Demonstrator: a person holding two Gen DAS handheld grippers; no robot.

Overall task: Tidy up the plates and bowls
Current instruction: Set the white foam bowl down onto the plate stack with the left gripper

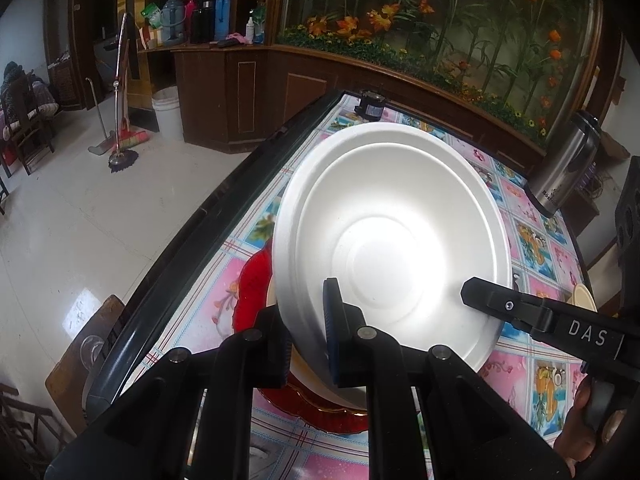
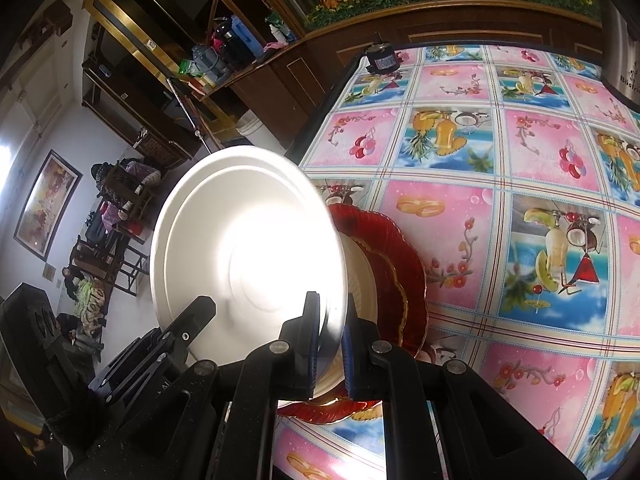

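A white plate (image 1: 392, 240) (image 2: 248, 256) hangs tilted on edge above the table, its hollow side facing both cameras. My left gripper (image 1: 306, 332) (image 2: 200, 312) is shut on its near rim, one blue pad inside the plate and the other finger behind it. My right gripper (image 2: 332, 340) (image 1: 486, 300) is shut on the opposite rim. Under the white plate lies a red glass plate (image 1: 252, 284) (image 2: 400, 272) with a gold scalloped edge. A cream ribbed plate (image 2: 360, 280) rests on the red one, mostly hidden.
The table (image 1: 200, 220) has a flowered plastic cloth (image 2: 500, 200) and a dark left edge beside open floor. A steel thermos (image 1: 568, 168) stands at the right, a small black object (image 2: 384, 58) at the far edge, a cream cup (image 1: 582, 296) near my right gripper.
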